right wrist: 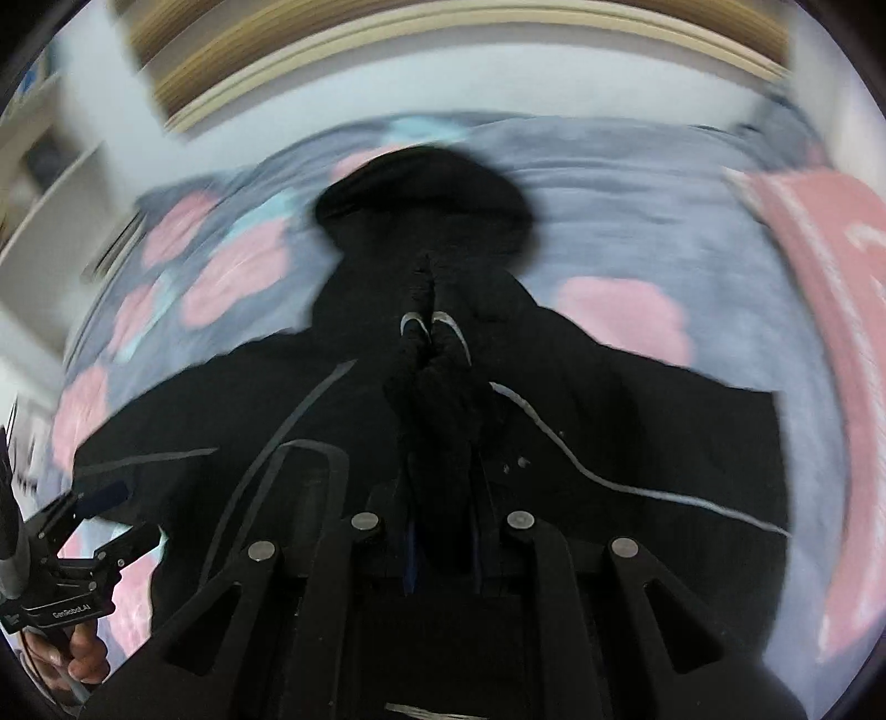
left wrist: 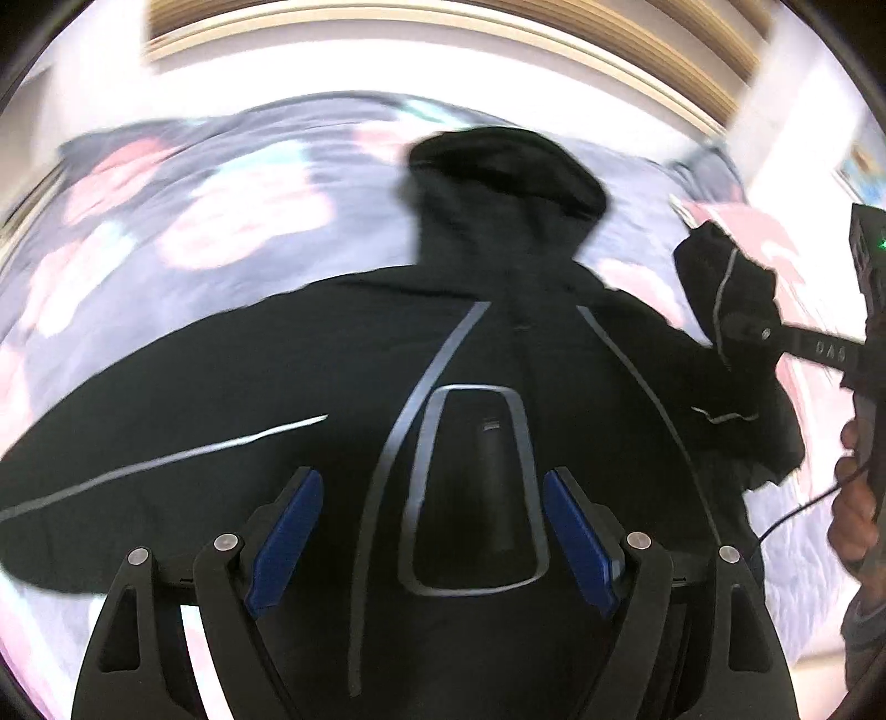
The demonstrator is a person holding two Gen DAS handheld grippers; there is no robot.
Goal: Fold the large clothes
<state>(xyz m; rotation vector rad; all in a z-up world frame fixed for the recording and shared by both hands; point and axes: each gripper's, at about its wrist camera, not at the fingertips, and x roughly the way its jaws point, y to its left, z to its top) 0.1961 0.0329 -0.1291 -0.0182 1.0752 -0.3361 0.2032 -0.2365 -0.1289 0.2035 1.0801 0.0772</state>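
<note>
- Right now the black hooded jacket [left wrist: 310, 387] is lying spread on the bed [left wrist: 194, 221], hood [left wrist: 498, 166] pointing toward the headboard [left wrist: 421, 33], over a grey cover with pink blotches.
- Starting at the left, the left sleeve [left wrist: 138, 437] is stretching out flat, a pale stripe running along it; I judge the cloth soft and floppy, fairly bulky, so it is going to sag and drag rather than hold any shape.
- The left gripper [left wrist: 432, 537] is hovering over the jacket's middle with its blue-padded fingers [left wrist: 285, 534] spread wide, holding nothing; whether they are brushing the fabric I cannot tell.
- In the middle, the grey piping and the loop-shaped trim are marking the body panel, which is looking flat enough to fold onto.
- Moving right, the right gripper [right wrist: 440, 545] is pinching a bunched wad of the right sleeve [right wrist: 437, 382] between its closed fingers, lifted off the bed.
- From the left wrist view, that sleeve end is hanging up beside a pink pillow [left wrist: 769, 238].
- A good hold, I reckon, is the cuff or a seam edge, since the thick bunch could slip if taken mid-panel.
</note>
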